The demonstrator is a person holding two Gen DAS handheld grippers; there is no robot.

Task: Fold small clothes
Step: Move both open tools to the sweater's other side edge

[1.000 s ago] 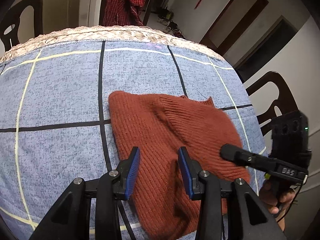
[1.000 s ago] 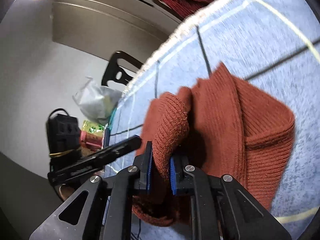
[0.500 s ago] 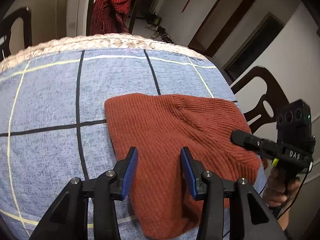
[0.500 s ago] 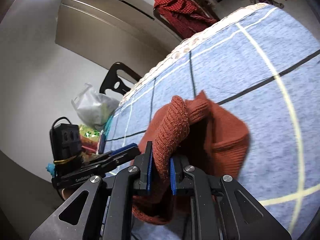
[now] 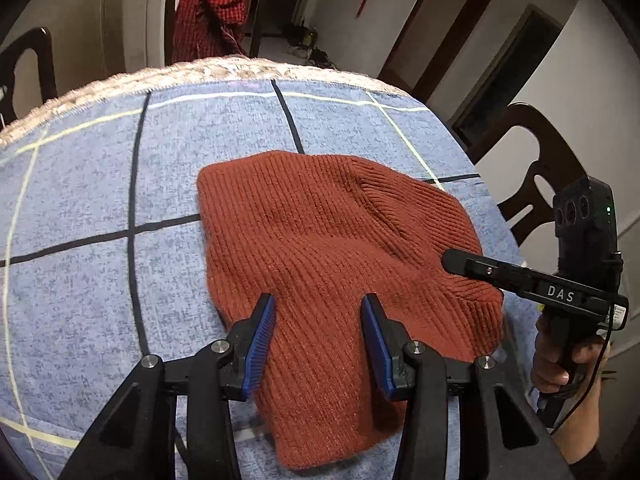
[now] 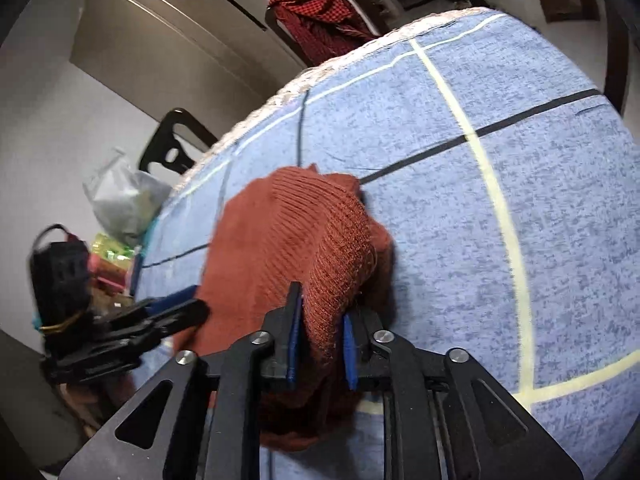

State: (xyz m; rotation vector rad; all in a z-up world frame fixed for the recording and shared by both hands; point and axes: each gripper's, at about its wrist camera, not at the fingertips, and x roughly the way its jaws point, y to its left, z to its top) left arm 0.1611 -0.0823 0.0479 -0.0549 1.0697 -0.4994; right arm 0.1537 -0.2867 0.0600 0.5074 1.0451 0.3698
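Note:
A rust-red ribbed knit garment [image 5: 320, 248] lies on the blue checked tablecloth [image 5: 80, 200]. My left gripper [image 5: 318, 320] is open, its blue pads just above the garment's near part, holding nothing. My right gripper [image 6: 320, 328] is shut on a thick folded edge of the garment [image 6: 288, 240] and holds that edge lifted over the rest. In the left wrist view the right gripper [image 5: 448, 258] comes in from the right, its tip on the garment's right edge. The left gripper [image 6: 176, 312] shows blurred at the left of the right wrist view.
A red checked cloth [image 5: 212, 4] hangs on a chair beyond the table's far edge. Dark wooden chairs [image 5: 532, 168] stand at the right and far left. A plastic bag [image 6: 124, 196] and colourful packets [image 6: 108, 256] sit off the table's left side.
My right gripper has carried the pinched edge across, so the garment now lies wider and flatter. Its jaws are slightly wider on a thicker fold. The left gripper stayed open and rose slightly.

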